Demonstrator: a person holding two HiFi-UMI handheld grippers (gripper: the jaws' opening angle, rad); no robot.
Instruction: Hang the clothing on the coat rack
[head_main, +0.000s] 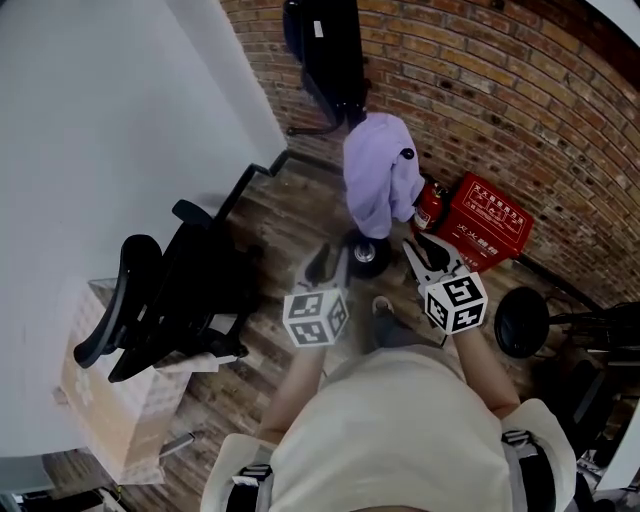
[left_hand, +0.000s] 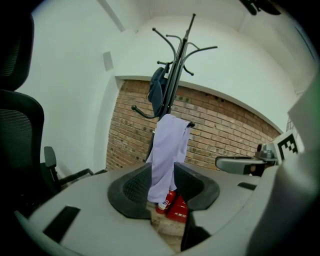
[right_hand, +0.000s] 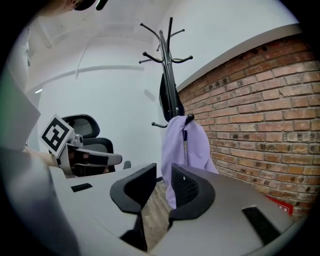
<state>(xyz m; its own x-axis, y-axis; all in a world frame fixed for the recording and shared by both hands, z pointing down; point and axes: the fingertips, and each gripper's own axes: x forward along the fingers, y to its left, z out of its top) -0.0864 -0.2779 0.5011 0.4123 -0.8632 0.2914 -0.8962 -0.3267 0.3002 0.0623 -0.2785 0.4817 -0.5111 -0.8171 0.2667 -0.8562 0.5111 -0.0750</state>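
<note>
Nearest the lens, at lower centre, our left gripper and right gripper are released, jaws apart and empty. At upper centre the lavender garment drapes from a lower hook of the coat rack, clear of both. We judge it hung; we should confirm the drape sits securely and avoid snagging it.

Head view: high above person's shoulders, facing steeply down at floor. Left gripper view: low, tilted up along jaws, coat rack at centre, not close. Right gripper view: similar, brick wall at frame right. All three share lilac garment.
</note>
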